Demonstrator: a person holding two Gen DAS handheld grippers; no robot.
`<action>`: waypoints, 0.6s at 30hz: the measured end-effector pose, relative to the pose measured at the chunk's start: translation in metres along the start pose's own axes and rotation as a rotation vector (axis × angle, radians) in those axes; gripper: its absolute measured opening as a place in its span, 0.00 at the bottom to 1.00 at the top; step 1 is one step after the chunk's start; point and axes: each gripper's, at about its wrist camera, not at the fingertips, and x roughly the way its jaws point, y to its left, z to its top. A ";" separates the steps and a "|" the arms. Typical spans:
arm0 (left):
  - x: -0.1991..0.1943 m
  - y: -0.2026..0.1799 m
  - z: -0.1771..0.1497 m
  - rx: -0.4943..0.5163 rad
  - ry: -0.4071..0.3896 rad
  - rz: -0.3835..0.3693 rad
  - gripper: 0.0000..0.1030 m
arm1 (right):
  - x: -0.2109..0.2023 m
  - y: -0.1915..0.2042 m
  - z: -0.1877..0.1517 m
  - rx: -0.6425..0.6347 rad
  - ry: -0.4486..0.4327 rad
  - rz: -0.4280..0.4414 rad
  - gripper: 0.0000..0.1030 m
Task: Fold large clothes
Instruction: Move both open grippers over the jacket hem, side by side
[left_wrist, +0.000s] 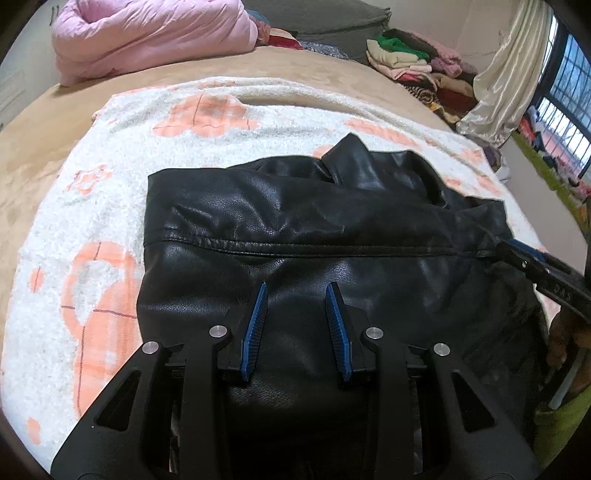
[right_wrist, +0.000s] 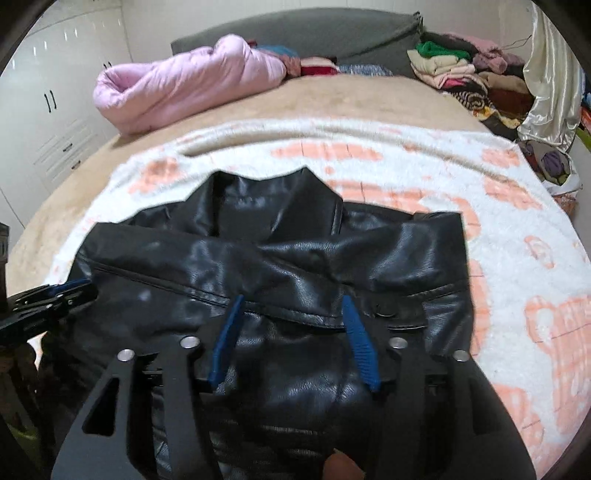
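Beneath both spread hand-held grippers (left_wrist: 297, 291) (right_wrist: 293, 304), black leather jacket (left_wrist: 295, 229) on blanket (left_wrist: 74, 206)

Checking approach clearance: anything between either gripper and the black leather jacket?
Nothing visible. The left gripper and right gripper are both open directly over the black leather jacket, which lies on the white-and-orange blanket.

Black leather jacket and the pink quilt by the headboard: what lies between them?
In both views, white-and-orange blanket, then bare tan bedsheet, between jacket and quilt.
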 end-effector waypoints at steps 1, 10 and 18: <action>-0.004 0.002 0.000 -0.012 -0.004 -0.011 0.30 | -0.007 0.000 0.000 0.001 -0.011 0.000 0.54; -0.036 -0.015 -0.012 0.034 -0.033 -0.075 0.38 | -0.045 -0.002 -0.011 0.030 -0.083 0.027 0.61; -0.005 -0.051 -0.038 0.165 0.086 -0.060 0.23 | -0.065 0.015 -0.020 -0.005 -0.111 0.092 0.57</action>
